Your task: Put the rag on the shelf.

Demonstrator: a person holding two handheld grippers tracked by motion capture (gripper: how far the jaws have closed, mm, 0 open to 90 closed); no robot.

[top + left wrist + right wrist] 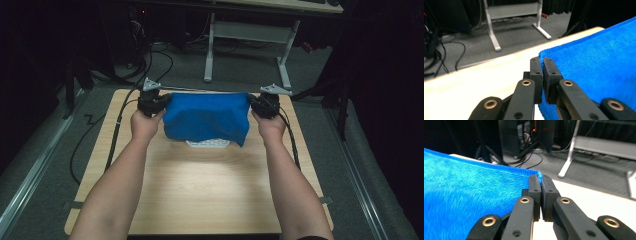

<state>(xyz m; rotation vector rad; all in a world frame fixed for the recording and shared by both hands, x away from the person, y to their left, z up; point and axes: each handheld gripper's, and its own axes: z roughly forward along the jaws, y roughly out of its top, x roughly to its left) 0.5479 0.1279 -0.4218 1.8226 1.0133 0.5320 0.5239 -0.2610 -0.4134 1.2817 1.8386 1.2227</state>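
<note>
Overhead, the blue cloth [207, 117] hangs stretched between the left gripper [159, 102] and the right gripper [257, 105], its long axis running side to side across the far half of the bench [200, 185], its lower edge draped over a white object [208, 143]; neither hand is nearer. From the left gripper view, the fingers [536, 72] are clenched on the cloth's [596, 65] corner, the cloth spreading away to their right. From the right gripper view, the fingers [534, 190] pinch the opposite corner, the cloth [474, 197] running off to their left. Lowering it evenly likely depends on keeping both corners level.
</note>
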